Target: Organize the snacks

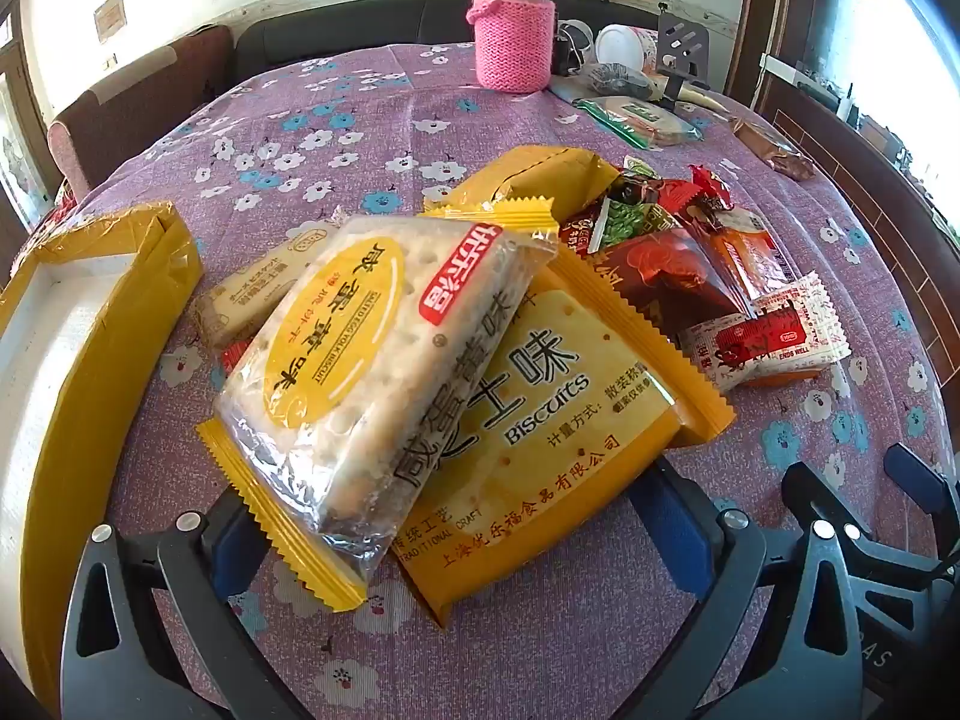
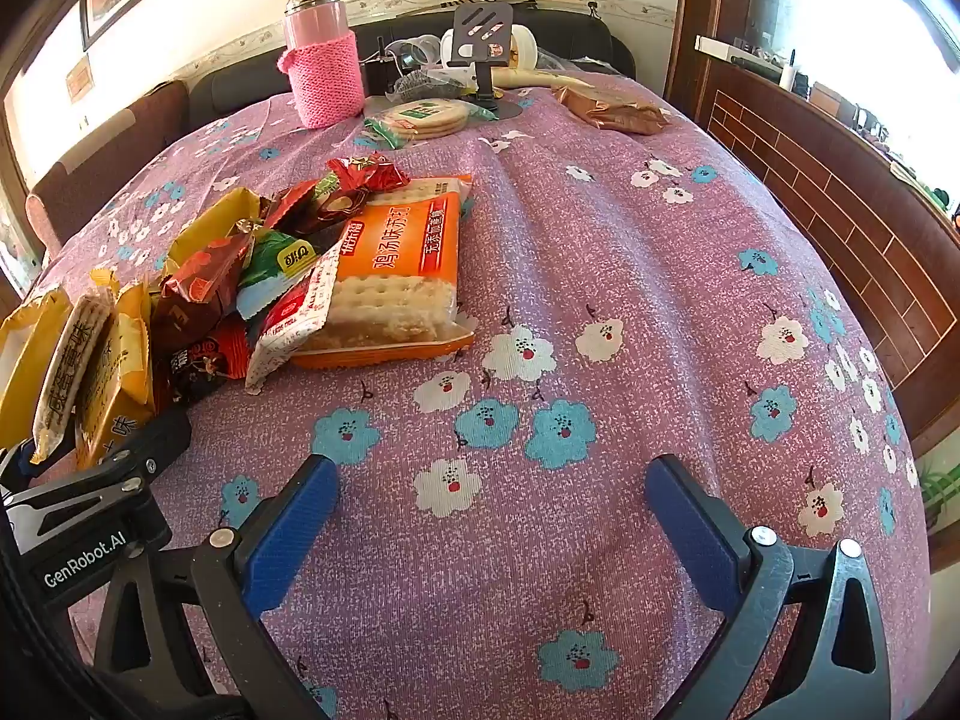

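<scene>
Two grippers tilt down over the table, jaws wide apart: the left gripper, at the bottom of its frame, straddles the near edges of a clear-wrapped cracker pack lying on a yellow biscuit pack, pads not pressing either; the right gripper hangs over bare cloth at lower centre, holding nothing. Purple flowered cloth covers the table; the snack pile sits at left, an orange cracker pack beside it, a yellow box at far left, a pink flask at top, with wood panelling at right.
</scene>
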